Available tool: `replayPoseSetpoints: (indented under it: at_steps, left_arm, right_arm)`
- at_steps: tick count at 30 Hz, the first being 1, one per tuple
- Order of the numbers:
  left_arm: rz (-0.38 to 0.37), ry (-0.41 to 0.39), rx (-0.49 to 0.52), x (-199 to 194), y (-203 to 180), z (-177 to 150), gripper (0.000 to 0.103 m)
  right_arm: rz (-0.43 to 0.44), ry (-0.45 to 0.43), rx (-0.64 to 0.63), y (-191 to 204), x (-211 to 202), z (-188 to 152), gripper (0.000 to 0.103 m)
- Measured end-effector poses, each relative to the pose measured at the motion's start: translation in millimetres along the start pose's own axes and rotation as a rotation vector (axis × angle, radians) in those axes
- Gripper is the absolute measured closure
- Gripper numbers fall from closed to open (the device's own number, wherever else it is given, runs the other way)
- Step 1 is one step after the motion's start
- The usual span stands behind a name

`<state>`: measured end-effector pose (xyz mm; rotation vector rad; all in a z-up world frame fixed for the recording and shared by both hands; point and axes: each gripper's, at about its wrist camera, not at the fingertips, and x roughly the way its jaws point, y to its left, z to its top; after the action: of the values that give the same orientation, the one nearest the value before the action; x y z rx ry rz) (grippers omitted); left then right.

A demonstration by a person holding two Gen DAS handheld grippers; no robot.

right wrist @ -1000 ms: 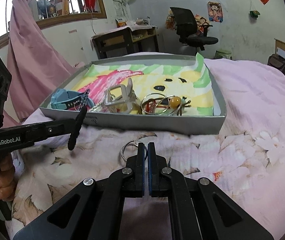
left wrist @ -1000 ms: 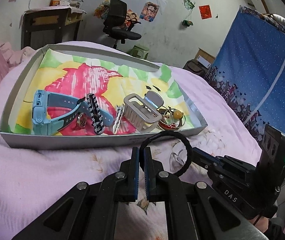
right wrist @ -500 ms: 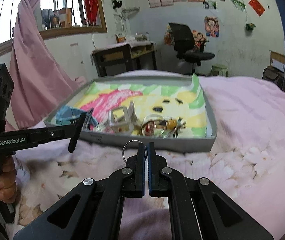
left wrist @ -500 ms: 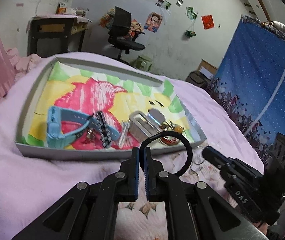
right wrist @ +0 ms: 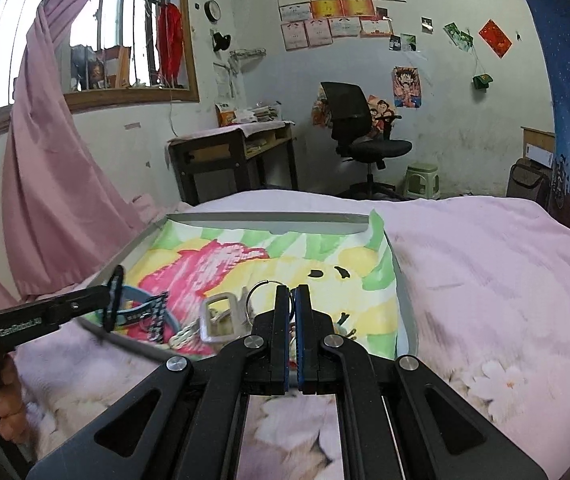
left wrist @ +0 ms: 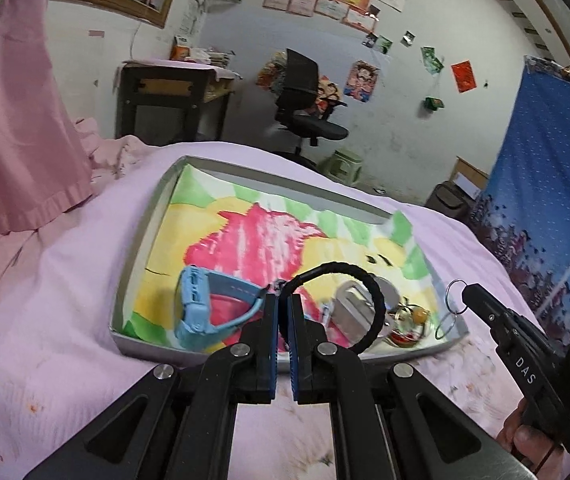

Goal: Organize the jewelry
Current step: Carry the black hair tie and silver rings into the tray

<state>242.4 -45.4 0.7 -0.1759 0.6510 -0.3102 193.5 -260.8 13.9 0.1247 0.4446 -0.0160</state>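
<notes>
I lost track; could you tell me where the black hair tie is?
The black hair tie is pinched in the left gripper, above the tray's near edge.

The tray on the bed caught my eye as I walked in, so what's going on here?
A person is sorting jewelry with a handheld tool in each hand. The left tool is shut on a black hair tie, and the right tool is shut on a thin metal ring. Both are held over the near edge of the tray, where a blue watch and a hair claw clip already lie.
</notes>
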Motion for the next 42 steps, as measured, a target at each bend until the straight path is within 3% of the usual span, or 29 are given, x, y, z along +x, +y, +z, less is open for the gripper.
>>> replayPoseSetpoints:
  at_steps: [16,42]
  left_arm:
    - [0.034,0.058,-0.069,22.9,18.2,-2.2,0.098]
    - [0.036,0.101,-0.005,31.2,7.6,-7.8,0.097]
  right_arm:
    - [-0.026,0.101,-0.008,1.9,39.8,-11.2,0.100]
    - [0.009,0.207,-0.059,12.6,55.1,-25.8,0.100]
